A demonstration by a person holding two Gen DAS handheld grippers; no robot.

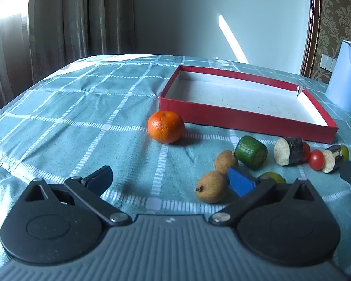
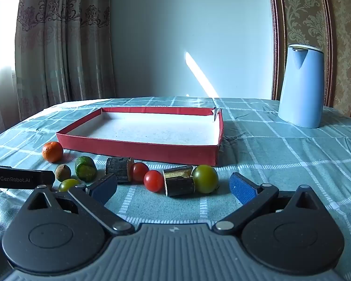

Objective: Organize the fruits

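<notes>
My left claw [image 1: 169,180] is spread wide and holds nothing; its fingers hang just above the cloth [image 1: 82,121]. Its right pad sits just beside the near brown fruit [image 1: 211,186], though I cannot tell if they touch. My right claw [image 2: 173,187] is also spread wide and holds nothing, with a red tomato [image 2: 153,180] and a dark cane piece [image 2: 179,183] lying ahead between its fingers, apart from both pads.

The fruits lie in a loose row on the tabletop, in front of the red tray [image 2: 138,151], none of them inside it. The orange [image 1: 165,127] sits near the tray's front left corner. Further right come a second brown fruit [image 1: 225,161], a green chunk [image 1: 251,152], a thick cane piece [image 1: 289,151] with another red tomato [image 2: 140,171] against it, and a big green tomato [image 2: 205,178] touching the dark cane piece. A small green tomato [image 2: 68,184] lies near my left claw's finger.

The tabletop is covered by the teal checked cloth. A blue kettle [image 2: 300,85] stands well apart, right of the tray. Behind are a pale wall [image 2: 187,35] with a slanting streak of sun, curtains [image 2: 58,42] on the left, and patterned wallpaper [image 2: 304,11] on the right.
</notes>
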